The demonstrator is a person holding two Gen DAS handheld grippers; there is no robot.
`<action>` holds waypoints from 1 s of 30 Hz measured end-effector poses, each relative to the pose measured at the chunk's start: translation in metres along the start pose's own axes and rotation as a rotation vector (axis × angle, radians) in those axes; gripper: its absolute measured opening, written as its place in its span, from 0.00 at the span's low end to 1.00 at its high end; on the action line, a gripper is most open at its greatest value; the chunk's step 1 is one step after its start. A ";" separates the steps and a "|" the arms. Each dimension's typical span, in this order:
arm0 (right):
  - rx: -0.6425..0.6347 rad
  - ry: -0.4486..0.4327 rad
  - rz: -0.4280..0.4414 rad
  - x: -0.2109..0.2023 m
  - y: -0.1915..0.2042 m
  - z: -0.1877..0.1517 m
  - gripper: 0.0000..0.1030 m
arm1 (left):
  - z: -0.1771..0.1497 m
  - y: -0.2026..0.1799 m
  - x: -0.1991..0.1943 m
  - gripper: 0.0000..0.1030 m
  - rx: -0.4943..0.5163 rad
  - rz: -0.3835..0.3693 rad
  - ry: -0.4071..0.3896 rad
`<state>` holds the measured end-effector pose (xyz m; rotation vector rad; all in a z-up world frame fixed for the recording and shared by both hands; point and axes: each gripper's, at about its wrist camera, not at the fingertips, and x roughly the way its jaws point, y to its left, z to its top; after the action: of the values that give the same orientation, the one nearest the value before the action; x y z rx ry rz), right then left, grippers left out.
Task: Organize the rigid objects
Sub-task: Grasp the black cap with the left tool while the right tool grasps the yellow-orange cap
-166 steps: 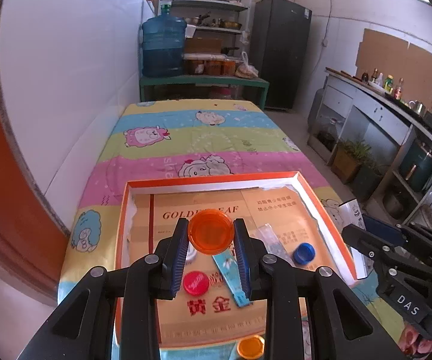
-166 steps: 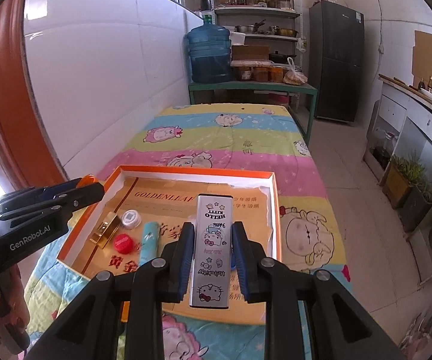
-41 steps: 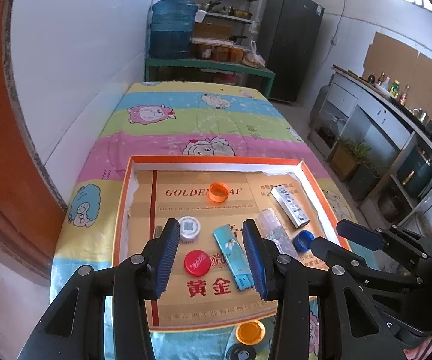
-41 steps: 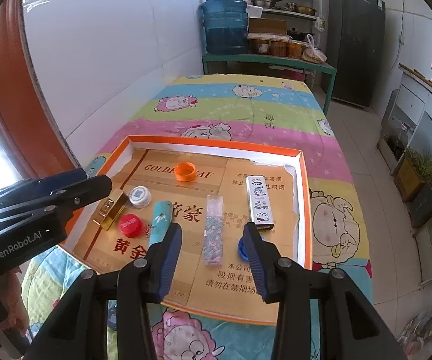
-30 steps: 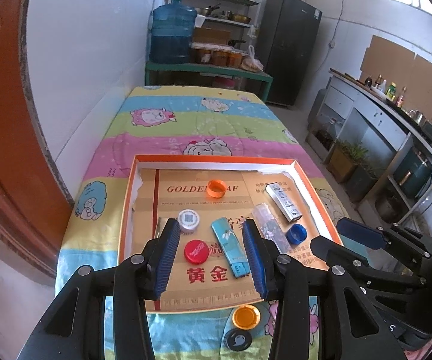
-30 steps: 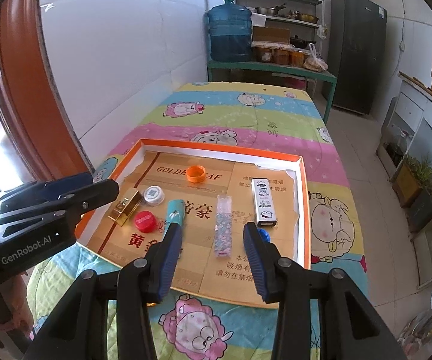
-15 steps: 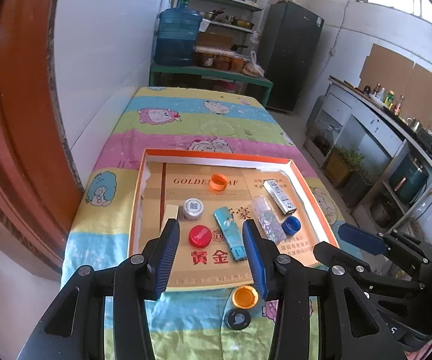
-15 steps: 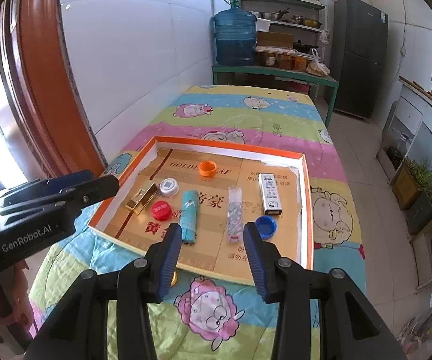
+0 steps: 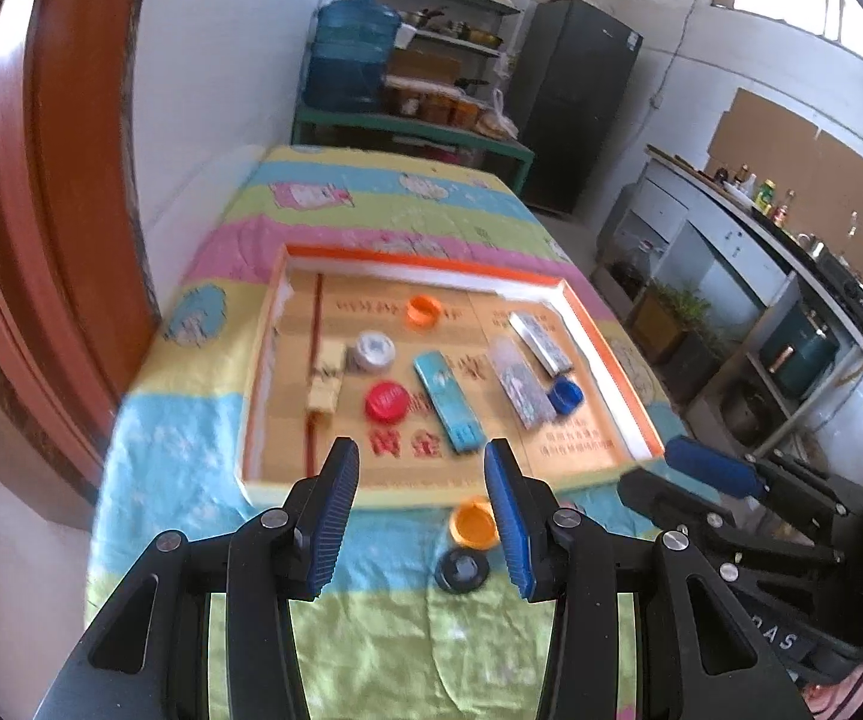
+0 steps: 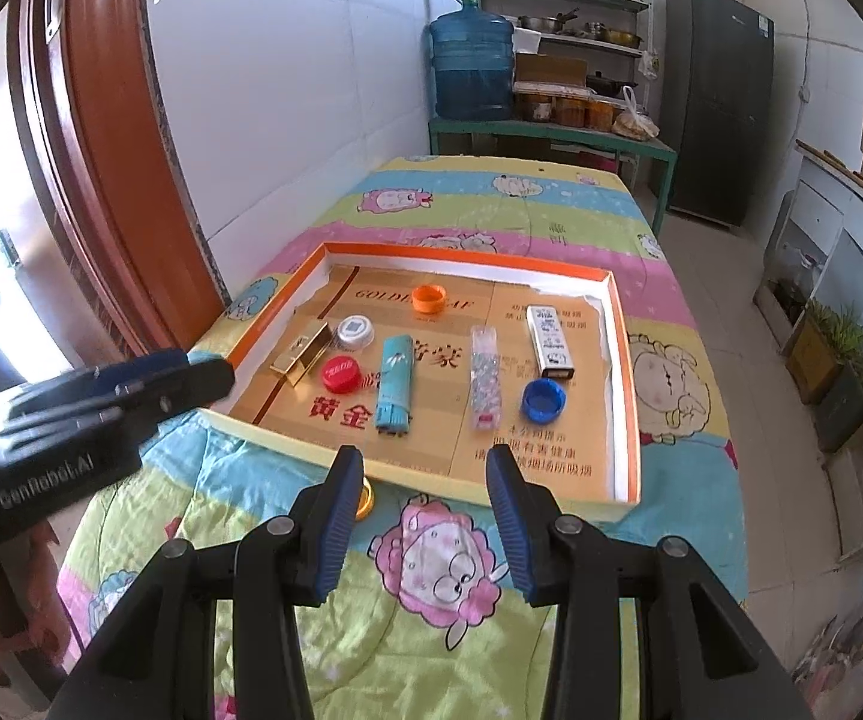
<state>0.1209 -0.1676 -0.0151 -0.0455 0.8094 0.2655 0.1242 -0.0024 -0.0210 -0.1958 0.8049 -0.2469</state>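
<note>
The shallow orange-rimmed cardboard tray (image 10: pixel 622 360) sits on the soft cartoon-print quilt (image 10: pixel 431 630). Inside it lie a ribbed red cap (image 10: pixel 340 374), a flat teal lighter (image 10: pixel 395 386), a glossy silver lighter (image 10: pixel 551 341) and a round blue cap (image 10: pixel 543 401). Just outside the tray's near edge rest an orange lid (image 9: pixel 474 523) and a black disc (image 9: pixel 462 570). Left gripper (image 9: pixel 422 519) and right gripper (image 10: pixel 425 522) hover over the quilt near that edge, jaws parted, holding nothing.
</note>
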 end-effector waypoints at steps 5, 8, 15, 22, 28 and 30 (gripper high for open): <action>0.007 0.020 -0.003 0.004 -0.002 -0.010 0.41 | -0.024 -0.005 0.017 0.44 0.009 -0.038 0.053; 0.020 0.030 -0.006 0.006 -0.005 -0.014 0.41 | -0.037 -0.012 0.027 0.44 0.034 -0.042 0.075; 0.046 0.043 -0.013 0.009 -0.015 -0.021 0.41 | -0.057 -0.024 0.053 0.44 0.107 0.006 0.117; 0.059 0.053 -0.010 0.014 -0.021 -0.026 0.41 | -0.061 -0.024 0.071 0.44 0.130 0.035 0.141; 0.065 0.071 0.006 0.023 -0.019 -0.031 0.41 | -0.066 -0.025 0.069 0.30 0.161 0.088 0.107; 0.061 0.085 0.012 0.029 -0.015 -0.034 0.41 | -0.065 -0.019 0.066 0.30 0.134 0.063 0.100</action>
<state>0.1203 -0.1808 -0.0603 0.0053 0.9021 0.2516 0.1182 -0.0444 -0.1054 -0.0320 0.8888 -0.2518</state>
